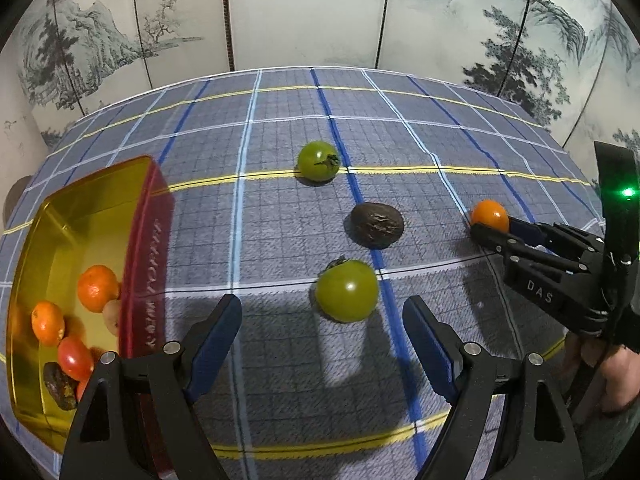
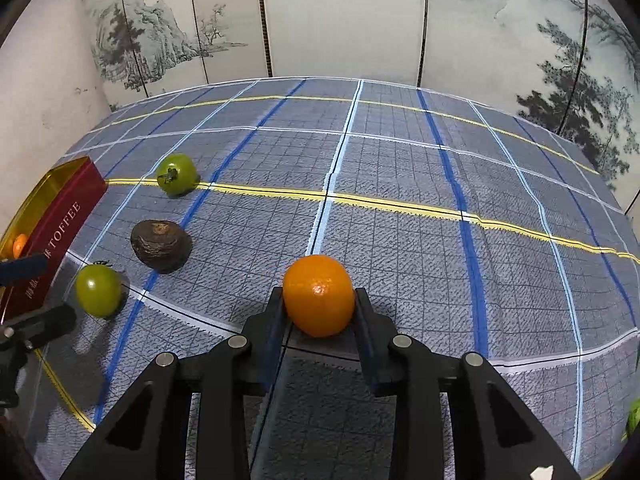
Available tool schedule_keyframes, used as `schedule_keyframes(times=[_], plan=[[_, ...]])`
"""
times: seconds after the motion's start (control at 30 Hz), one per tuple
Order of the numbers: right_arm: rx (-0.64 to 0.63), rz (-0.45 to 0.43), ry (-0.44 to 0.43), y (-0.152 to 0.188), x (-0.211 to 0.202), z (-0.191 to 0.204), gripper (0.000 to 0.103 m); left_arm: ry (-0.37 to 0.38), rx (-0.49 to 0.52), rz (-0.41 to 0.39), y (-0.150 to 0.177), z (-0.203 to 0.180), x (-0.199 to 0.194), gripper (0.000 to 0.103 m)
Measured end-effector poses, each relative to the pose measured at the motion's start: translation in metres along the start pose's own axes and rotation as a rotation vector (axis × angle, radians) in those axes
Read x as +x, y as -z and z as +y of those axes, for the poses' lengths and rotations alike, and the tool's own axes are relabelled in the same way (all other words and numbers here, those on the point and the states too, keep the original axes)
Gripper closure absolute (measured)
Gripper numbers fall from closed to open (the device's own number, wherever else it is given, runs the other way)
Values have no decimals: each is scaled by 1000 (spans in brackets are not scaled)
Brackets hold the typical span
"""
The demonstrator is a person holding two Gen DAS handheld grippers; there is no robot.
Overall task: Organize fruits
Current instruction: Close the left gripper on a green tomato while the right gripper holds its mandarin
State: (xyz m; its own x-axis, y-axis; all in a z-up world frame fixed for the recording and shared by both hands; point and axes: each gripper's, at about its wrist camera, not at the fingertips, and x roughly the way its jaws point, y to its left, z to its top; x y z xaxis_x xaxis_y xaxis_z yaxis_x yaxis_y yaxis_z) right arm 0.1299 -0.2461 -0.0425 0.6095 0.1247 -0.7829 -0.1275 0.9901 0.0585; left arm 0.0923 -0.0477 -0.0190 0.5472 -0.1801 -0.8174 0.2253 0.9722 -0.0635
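Note:
My right gripper (image 2: 319, 300) is shut on a small orange fruit (image 2: 319, 295), just above the checked cloth; the same fruit (image 1: 489, 216) shows at the right of the left wrist view in that gripper (image 1: 486, 228). My left gripper (image 1: 322, 320) stands open, a green tomato (image 1: 347, 290) lying on the cloth just beyond its fingertips. Farther off lie a dark wrinkled fruit (image 1: 377, 225) and a second green tomato (image 1: 319, 160). A red tin with a gold inside (image 1: 146, 240) sits at the left, holding several fruits, among them an orange one (image 1: 97, 288).
The table carries a grey-blue checked cloth (image 2: 400, 220) and a painted folding screen (image 2: 340, 20) stands behind it. A person's hand (image 1: 600, 364) holds the right gripper. Something green (image 2: 634, 420) peeks in at the right wrist view's right edge.

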Motion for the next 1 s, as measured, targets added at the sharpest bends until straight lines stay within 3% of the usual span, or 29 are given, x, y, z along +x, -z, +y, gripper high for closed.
schedule_keyframes(times=[0.2, 0.63, 1.0], plan=[[6, 2, -9, 1, 0, -2, 73, -9, 21, 9, -4, -10, 14, 26], [6, 2, -8, 1, 0, -2, 73, 13, 17, 37, -5, -8, 35, 64], [6, 2, -8, 1, 0, -2, 72, -1, 16, 29, 0, -3, 27, 65]])
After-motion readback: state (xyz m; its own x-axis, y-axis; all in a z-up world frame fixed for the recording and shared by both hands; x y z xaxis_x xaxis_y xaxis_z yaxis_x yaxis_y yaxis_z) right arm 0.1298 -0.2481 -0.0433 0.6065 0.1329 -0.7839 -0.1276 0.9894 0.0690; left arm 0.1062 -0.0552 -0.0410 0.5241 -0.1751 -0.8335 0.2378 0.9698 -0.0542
